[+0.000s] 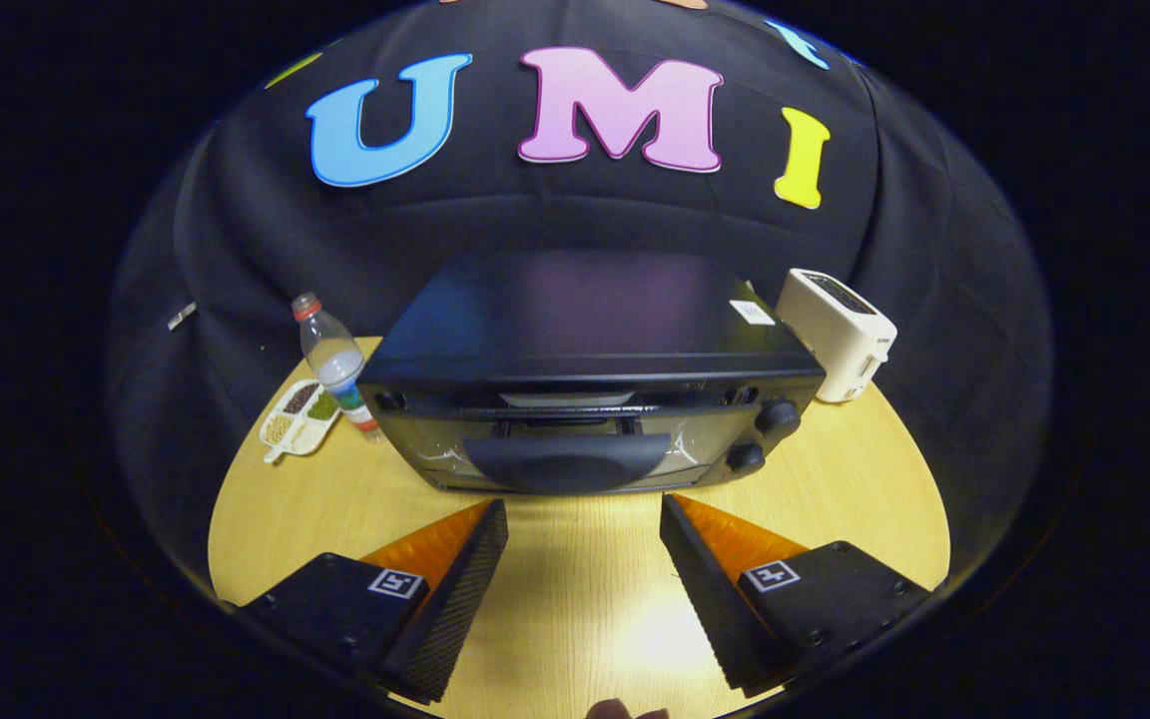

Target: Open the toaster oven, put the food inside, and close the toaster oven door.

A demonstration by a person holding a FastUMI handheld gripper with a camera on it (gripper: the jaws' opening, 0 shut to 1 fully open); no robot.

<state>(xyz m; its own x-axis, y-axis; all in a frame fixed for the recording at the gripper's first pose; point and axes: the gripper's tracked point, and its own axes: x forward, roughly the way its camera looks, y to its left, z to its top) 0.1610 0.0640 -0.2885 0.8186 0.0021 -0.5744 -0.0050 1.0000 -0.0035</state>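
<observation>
The toaster oven point(590, 374) sits at the back edge of the round wooden table point(835, 499), its door shut and the wide dark handle point(567, 461) facing forward, two knobs point(777, 417) on its right side. The gripper point(583, 519) hovers just in front of the handle with its fingers spread wide and nothing between them. A white pop-up toaster point(838, 335) stands at the table's back right edge; a clear bottle point(333, 361) and a small divided dish of beans point(299, 417) stand near the back left edge. I judge the door is not yet opened. The risk: fingers closing above or below the handle slip off its curved face, or a pull at a poor angle drags the whole oven forward.
</observation>
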